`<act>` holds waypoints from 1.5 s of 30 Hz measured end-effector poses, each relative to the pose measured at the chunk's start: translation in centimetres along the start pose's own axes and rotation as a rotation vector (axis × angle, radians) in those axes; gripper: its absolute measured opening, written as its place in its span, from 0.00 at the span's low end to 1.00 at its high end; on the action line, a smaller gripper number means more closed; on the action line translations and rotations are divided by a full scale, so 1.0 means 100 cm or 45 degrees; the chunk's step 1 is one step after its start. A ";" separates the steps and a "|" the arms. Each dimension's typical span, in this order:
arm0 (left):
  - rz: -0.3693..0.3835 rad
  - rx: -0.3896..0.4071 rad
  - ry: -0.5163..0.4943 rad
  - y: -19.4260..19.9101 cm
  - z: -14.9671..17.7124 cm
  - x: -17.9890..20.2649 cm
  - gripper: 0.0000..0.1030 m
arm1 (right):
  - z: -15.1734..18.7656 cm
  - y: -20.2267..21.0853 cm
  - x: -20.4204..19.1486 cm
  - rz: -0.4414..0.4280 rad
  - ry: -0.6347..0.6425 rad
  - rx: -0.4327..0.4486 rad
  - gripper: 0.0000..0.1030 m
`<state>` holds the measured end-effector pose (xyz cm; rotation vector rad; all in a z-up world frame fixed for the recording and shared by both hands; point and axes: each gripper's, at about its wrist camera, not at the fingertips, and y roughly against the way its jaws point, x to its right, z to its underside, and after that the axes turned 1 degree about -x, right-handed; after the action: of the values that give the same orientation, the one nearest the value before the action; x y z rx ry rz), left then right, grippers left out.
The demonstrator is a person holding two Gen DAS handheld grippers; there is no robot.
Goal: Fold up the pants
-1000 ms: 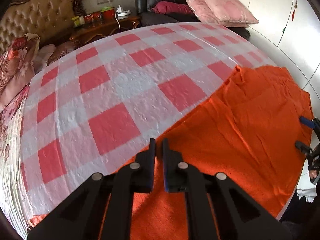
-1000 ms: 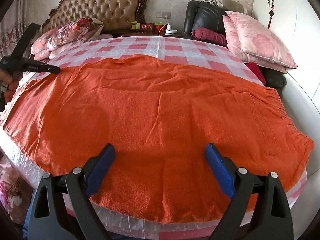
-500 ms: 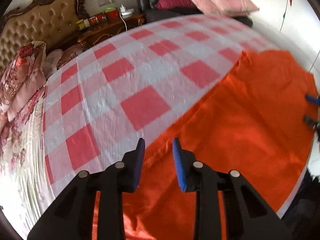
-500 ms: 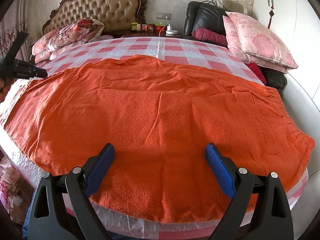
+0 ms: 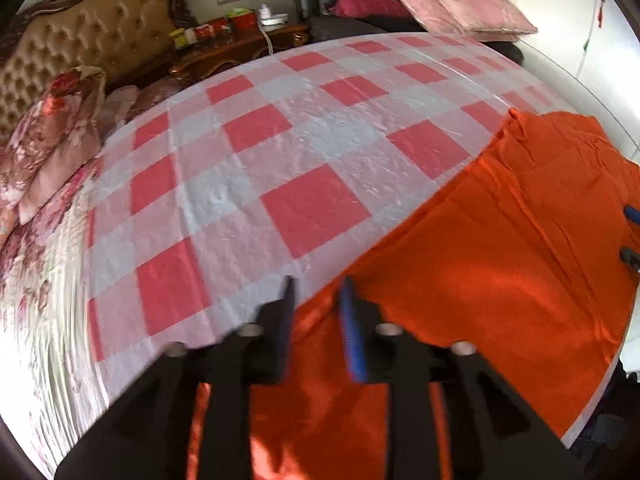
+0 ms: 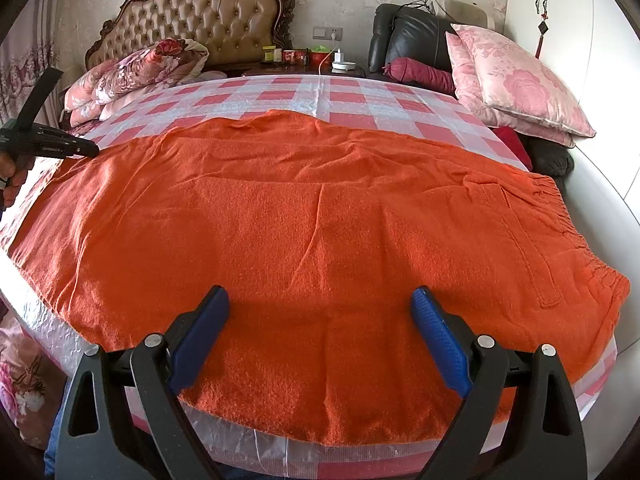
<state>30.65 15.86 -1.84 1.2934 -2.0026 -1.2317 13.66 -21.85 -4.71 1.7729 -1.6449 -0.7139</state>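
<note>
- Pants (image 6: 320,216), orange and fuzzy like terry cloth, lie spread flat across the near part of the bed (image 6: 348,96); the gathered elastic waistband is at the right edge, a flat pocket just inside it, and the hems are at the left.
- Bed cover is a glossy, crinkled plastic sheet in red and white checks, bare on the far half.
- Floral quilt (image 6: 132,68), bundled and soft, sits at the far left against a tufted headboard (image 6: 200,16) with a dark carved frame.
- Two pink satin pillows (image 6: 516,80) lean at the far right, beside a black leather chair (image 6: 408,36) holding a maroon bolster.
- A wooden nightstand (image 5: 240,46) behind the bed carries small jars and a white charger with its cord.
- Left gripper (image 5: 316,320), blurred, is over the far-left edge of the pants; its jaws have just been opening and stand slightly apart, the orange cloth lying below the gap, pads not pressing on it.
- Right gripper (image 6: 320,336) is above the near edge of the pants, jaws wide apart, holding nothing.
</note>
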 end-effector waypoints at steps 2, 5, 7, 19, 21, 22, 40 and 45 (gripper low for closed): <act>-0.018 0.019 -0.007 0.006 0.006 -0.002 0.29 | 0.000 0.000 0.000 -0.002 -0.003 0.005 0.86; -0.148 -0.003 -0.027 0.006 0.017 -0.012 0.31 | -0.001 0.001 -0.001 -0.002 -0.003 0.007 0.86; -0.224 0.027 0.050 0.013 0.021 -0.030 0.35 | 0.000 0.001 -0.001 -0.003 -0.004 0.007 0.86; -0.108 0.047 0.161 0.027 0.065 -0.053 0.38 | 0.000 0.001 0.000 0.000 -0.002 0.006 0.87; -0.172 0.071 0.241 0.026 0.063 -0.064 0.38 | -0.001 0.002 -0.001 0.003 0.000 0.006 0.87; -0.239 0.083 0.303 0.029 0.062 -0.074 0.39 | -0.001 0.002 0.000 0.000 -0.004 0.006 0.87; 0.392 0.505 1.509 0.117 0.337 -0.154 0.55 | 0.000 0.001 0.001 0.009 -0.009 0.009 0.88; 0.582 0.567 1.528 0.096 0.350 -0.133 0.54 | -0.009 0.007 -0.007 0.130 -0.006 -0.003 0.82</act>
<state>5.86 44.48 -9.78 1.1846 -1.4753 0.2584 13.84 -21.09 -3.59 1.6732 -1.7230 -0.6735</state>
